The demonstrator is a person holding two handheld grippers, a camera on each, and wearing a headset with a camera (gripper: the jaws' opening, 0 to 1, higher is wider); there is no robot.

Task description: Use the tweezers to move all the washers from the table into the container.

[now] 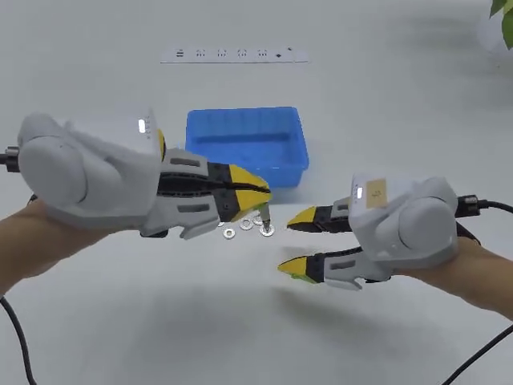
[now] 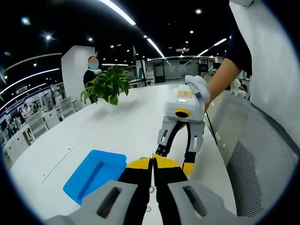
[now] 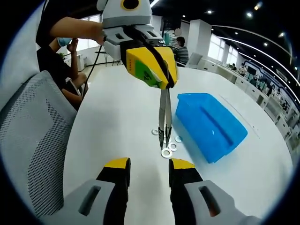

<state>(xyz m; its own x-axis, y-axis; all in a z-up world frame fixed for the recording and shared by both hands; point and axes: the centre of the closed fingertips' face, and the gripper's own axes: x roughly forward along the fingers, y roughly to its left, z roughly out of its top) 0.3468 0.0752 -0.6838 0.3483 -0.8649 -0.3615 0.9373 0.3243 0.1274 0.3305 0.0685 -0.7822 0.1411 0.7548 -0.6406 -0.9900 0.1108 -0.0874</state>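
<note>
Your left gripper [image 1: 258, 195] has its jaws clenched on the tweezers [image 1: 264, 215], whose long axis runs nearly straight down from the yellow tips to the desk [image 1: 240, 321]. The points come down among a loose cluster of washers [image 1: 267, 231] that lies on the desk just in front of the blue container [image 1: 240, 172]. In the right gripper view the tweezers [image 3: 163, 112] end just beside the nearest of the washers [image 3: 166, 153]; whether they touch it or have caught it is too fine to tell. No washer shows inside the container [image 3: 220, 140].

Your right gripper [image 1: 287, 243] waits near the cluster on the other side, jaws released and grasping nothing.

The left is the working hand, and by this reading it is the nearer one: the washers sit directly under its tweezers. The container stands just beyond them, away from you. The pick looks likely to turn on landing the two points across one flat ring, then a short carry over the near wall.
</note>
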